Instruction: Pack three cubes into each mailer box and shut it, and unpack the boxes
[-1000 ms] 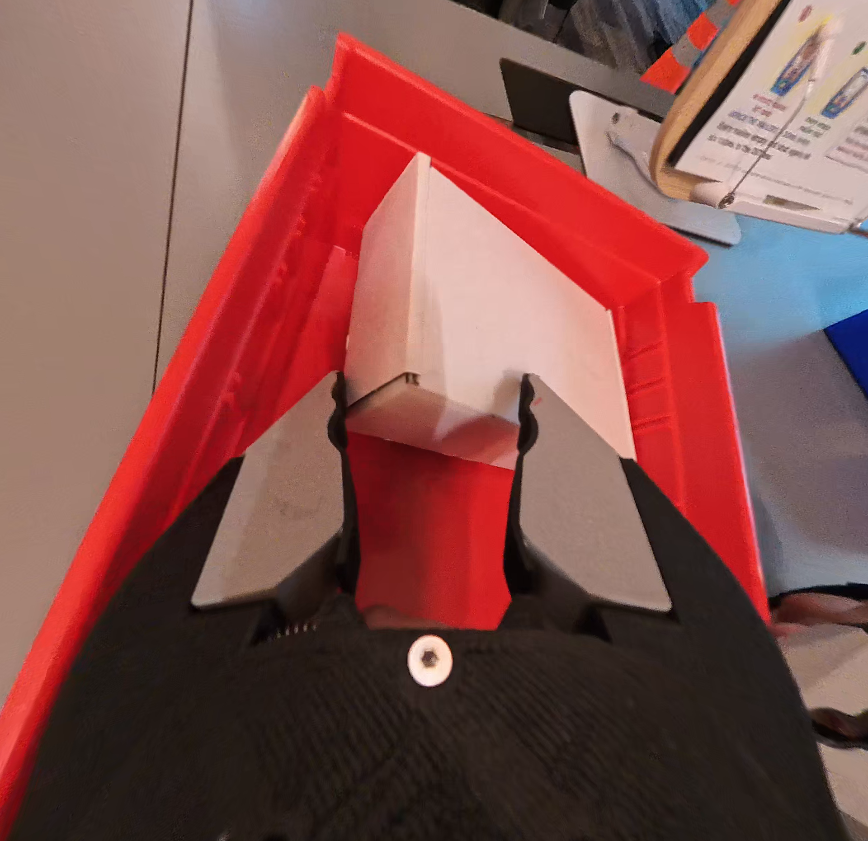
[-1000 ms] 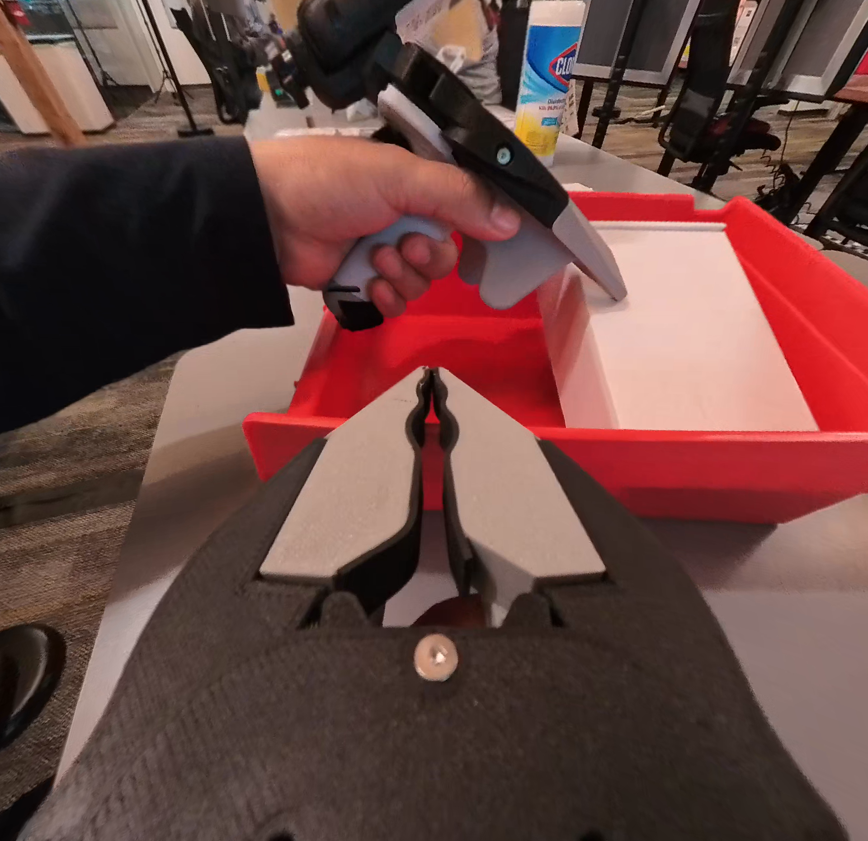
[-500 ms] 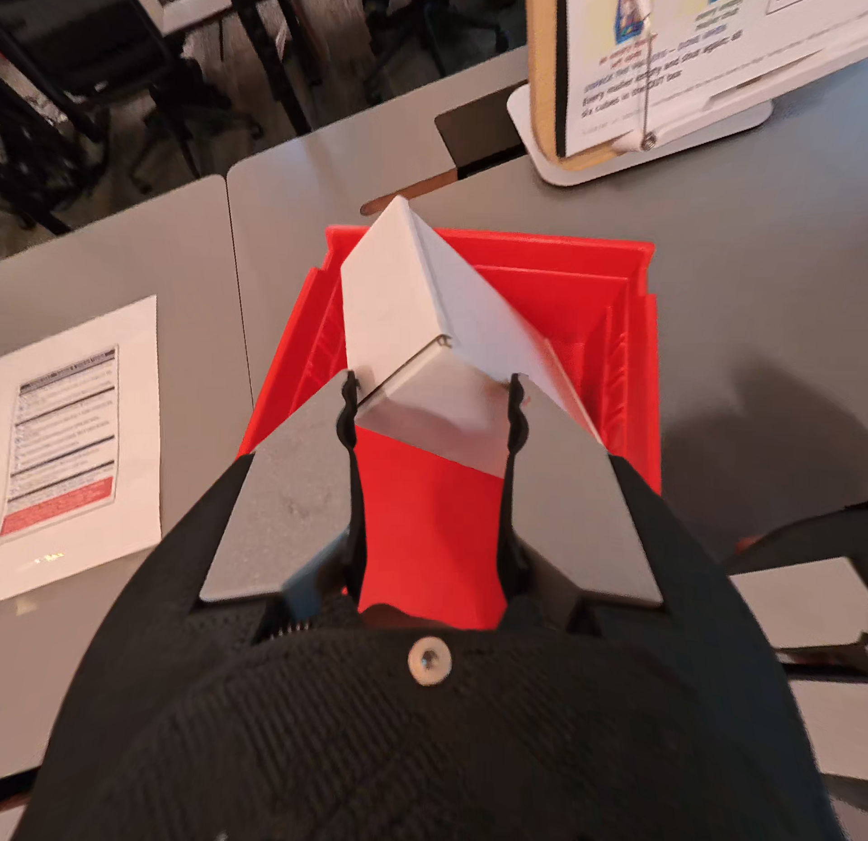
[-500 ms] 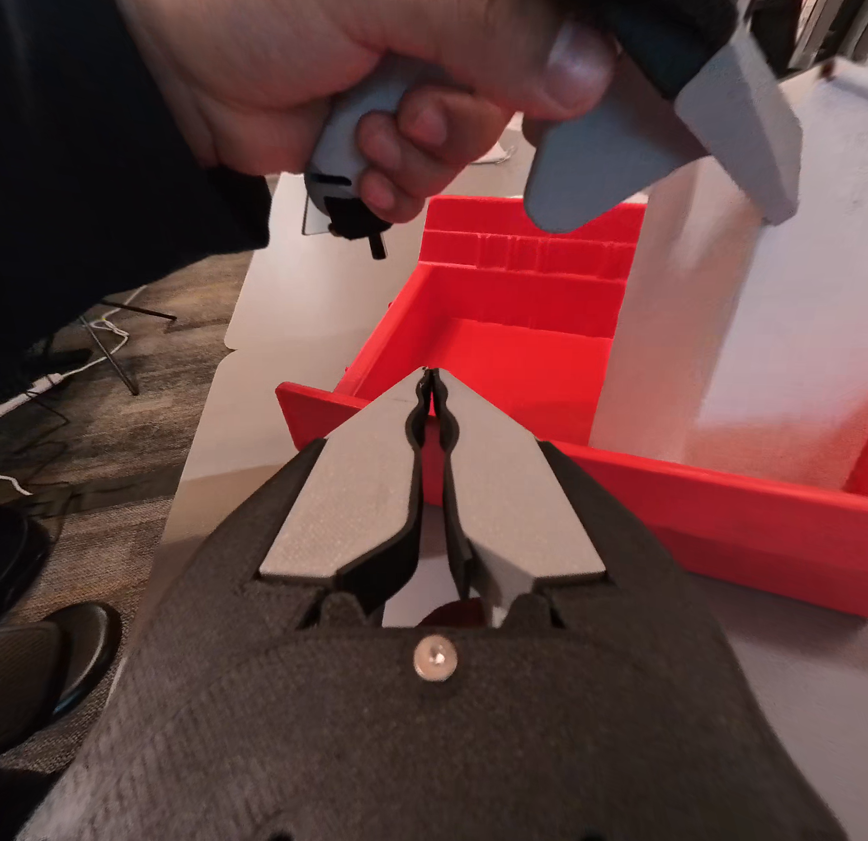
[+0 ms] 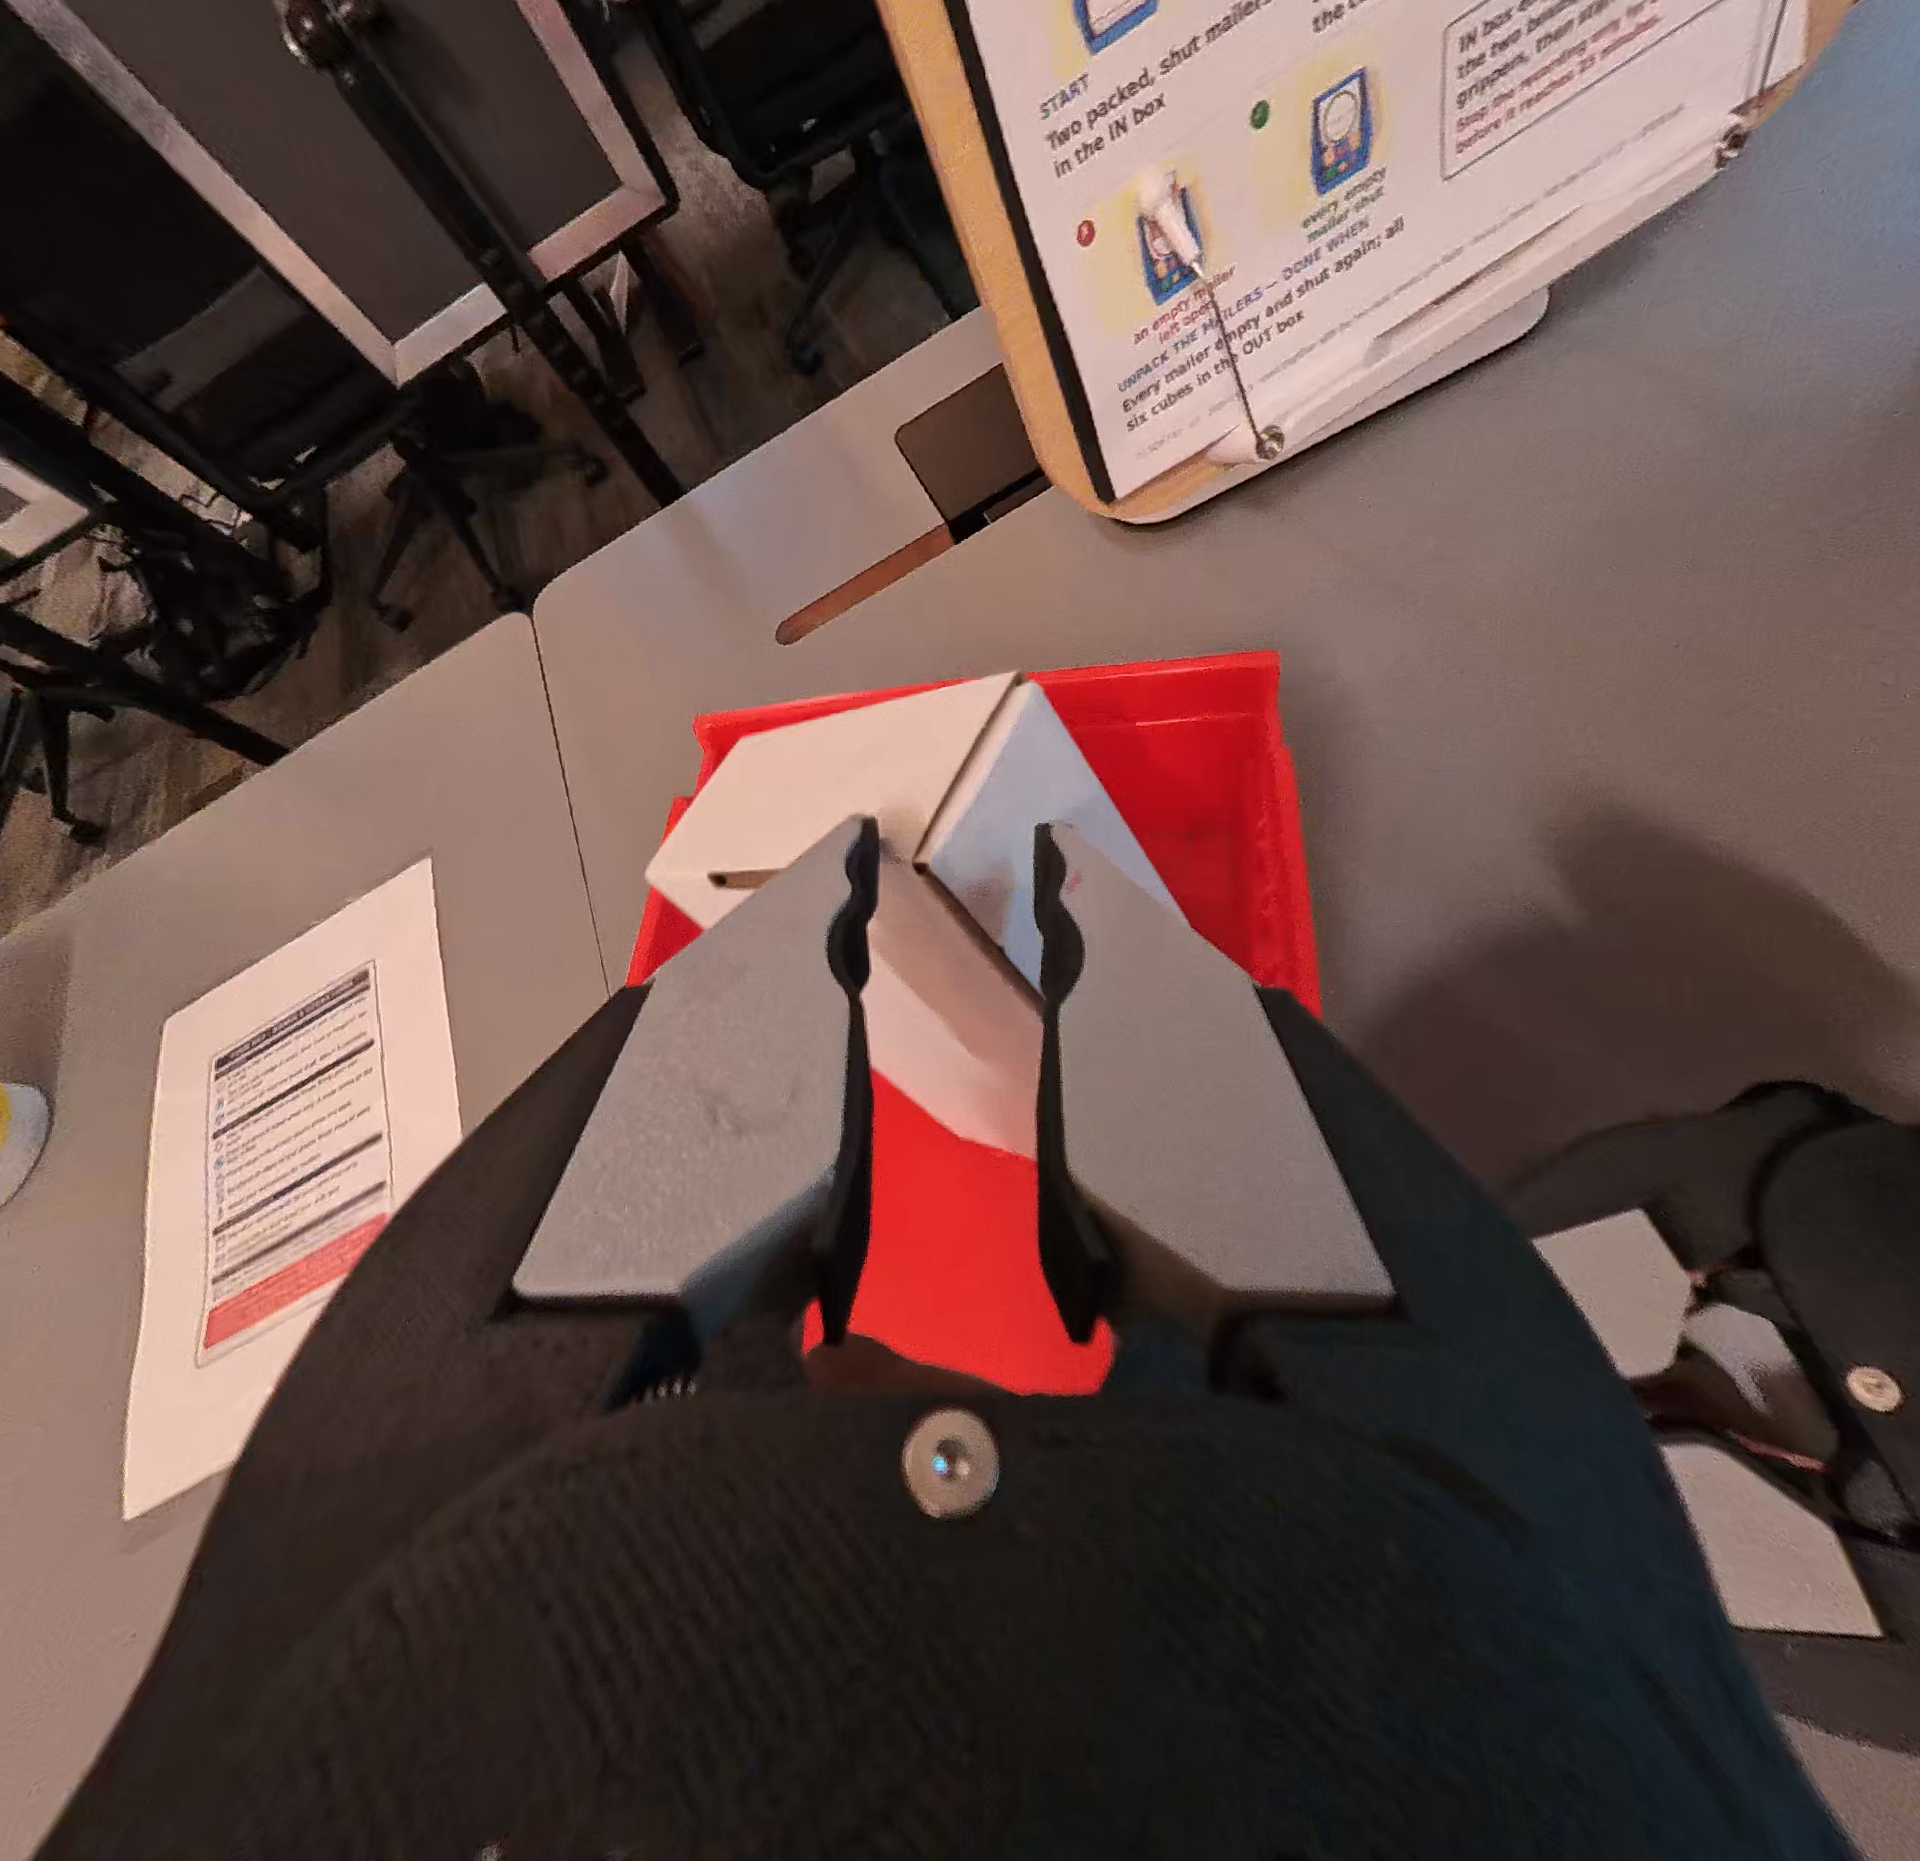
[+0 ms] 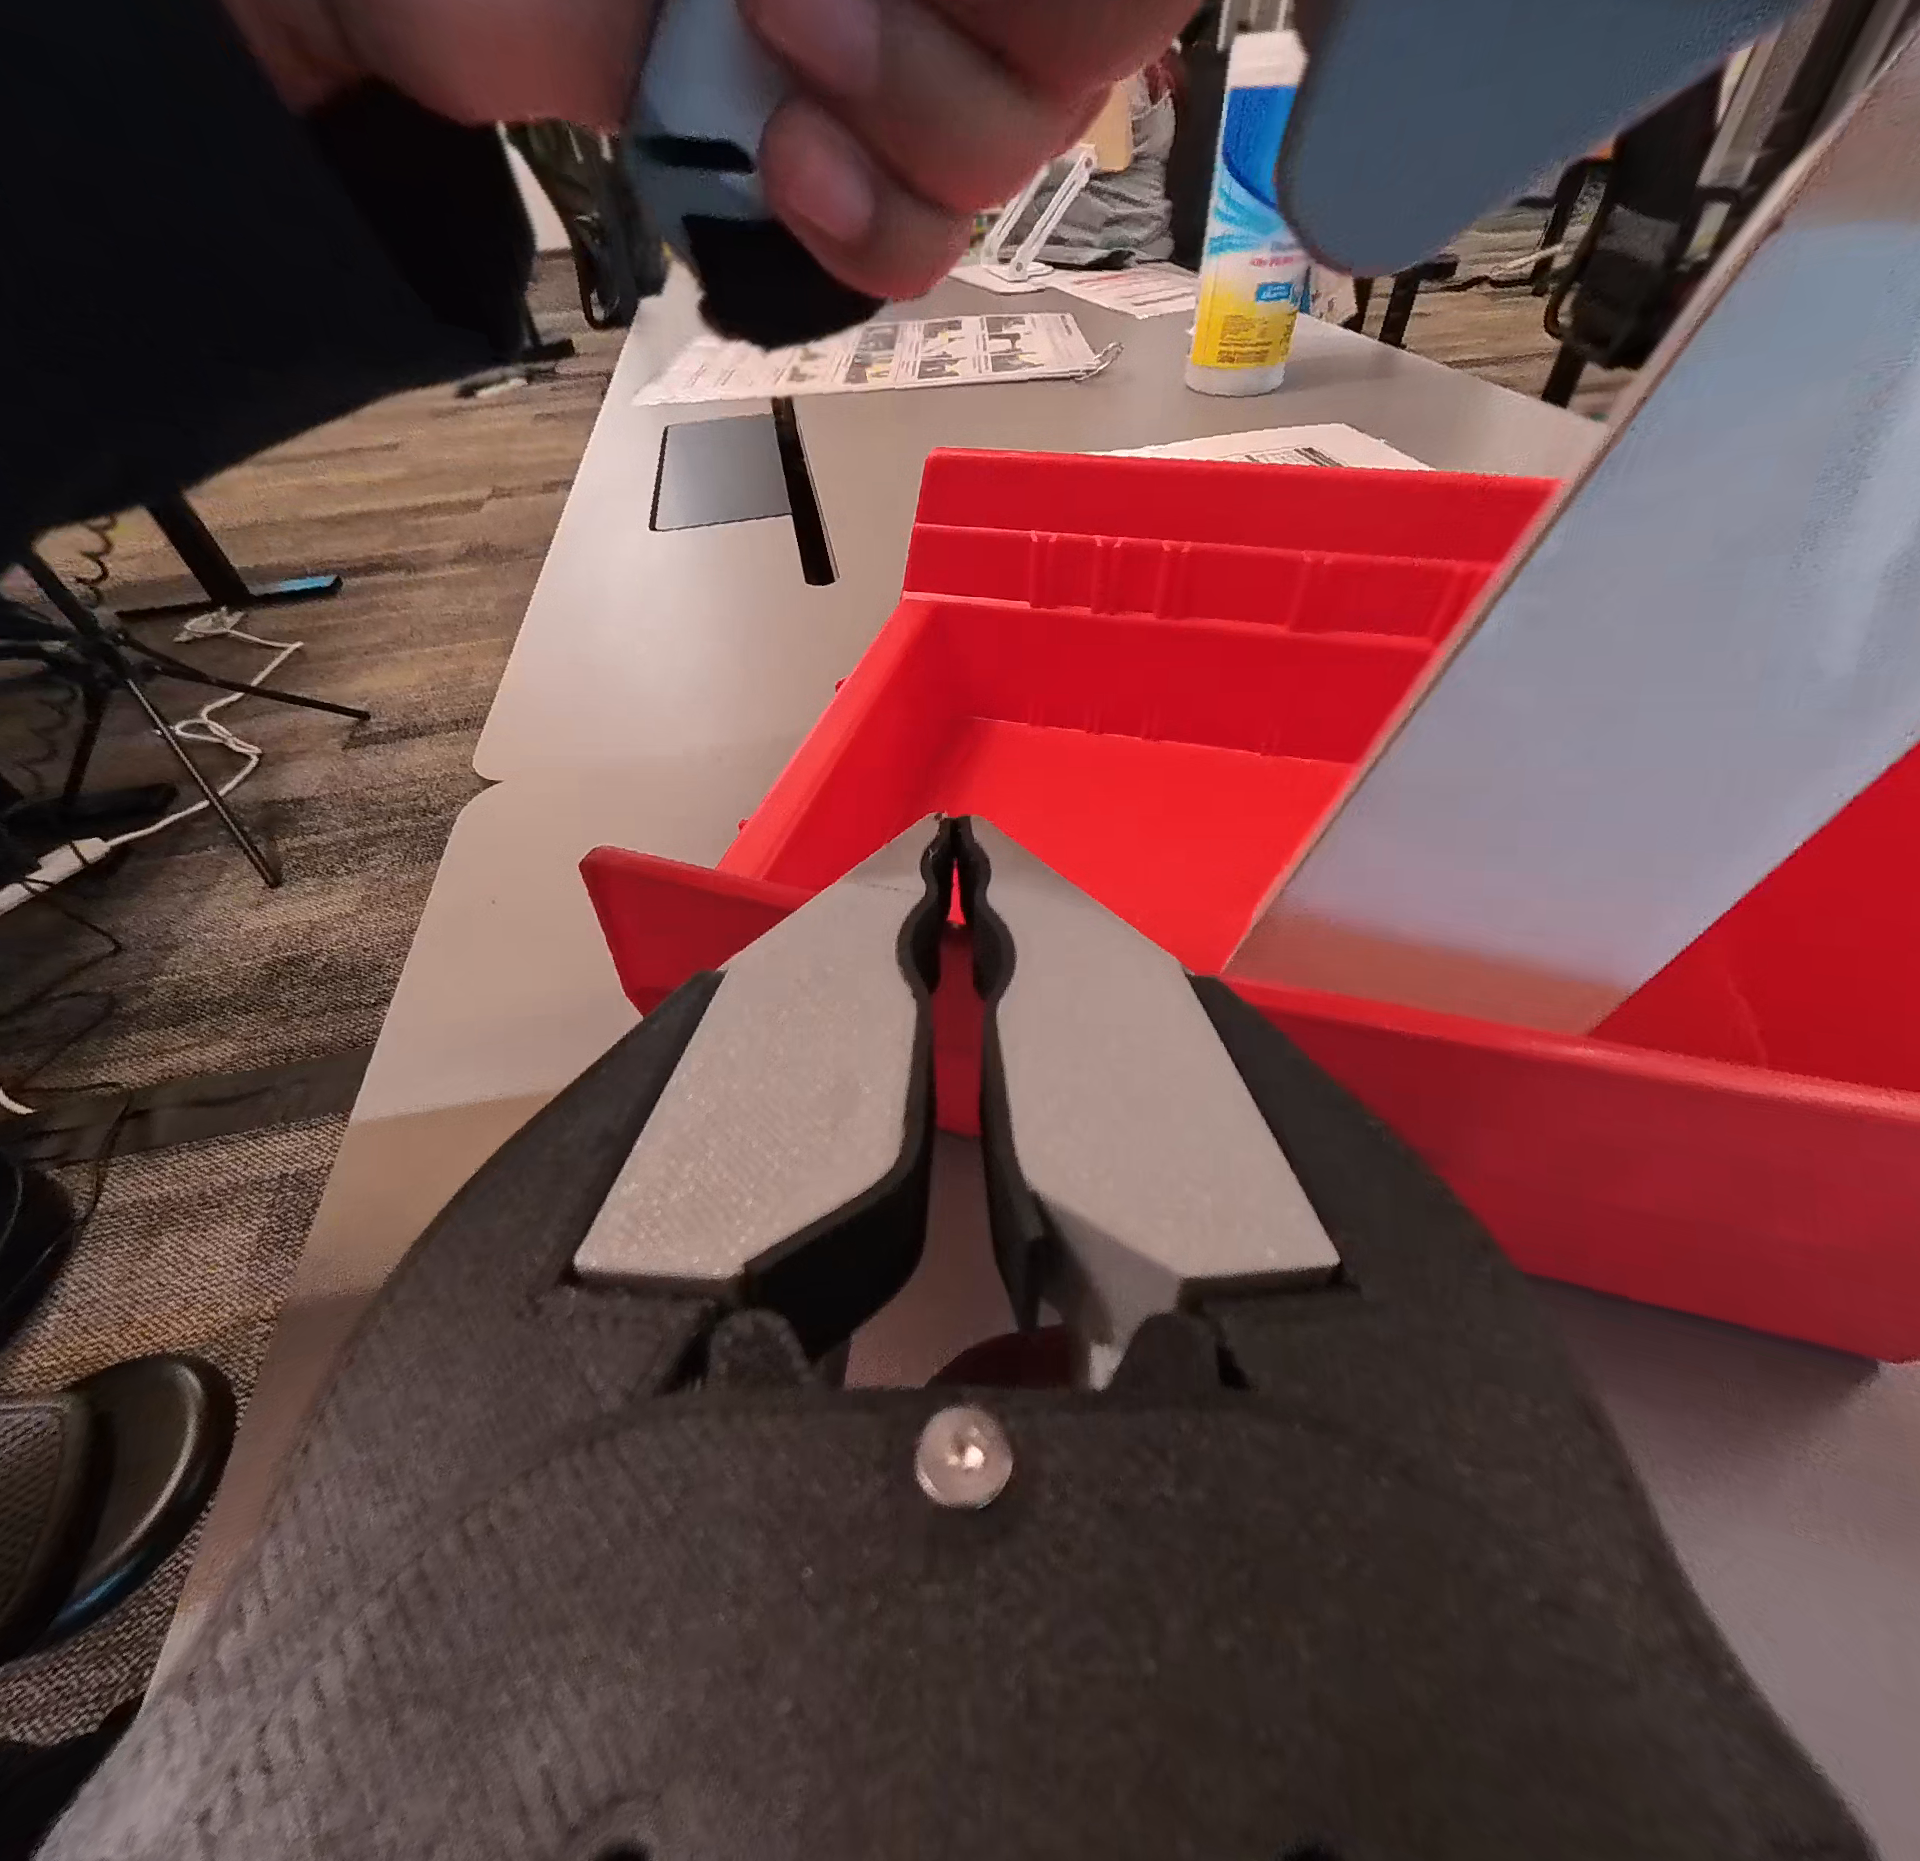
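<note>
Only the left view shows the left gripper pinching a white mailer box above the red bin; the right gripper is pressed together, on a grey desk.

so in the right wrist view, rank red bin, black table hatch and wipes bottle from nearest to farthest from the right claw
1. Red bin: just beyond the right claw, ahead and to the right.
2. Black table hatch: farther back, left of the bin.
3. Wipes bottle: farthest, upright at the table's back.

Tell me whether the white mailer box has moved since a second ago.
Yes. The white mailer box, held by the left tool, has risen up out of the red bin.
</note>
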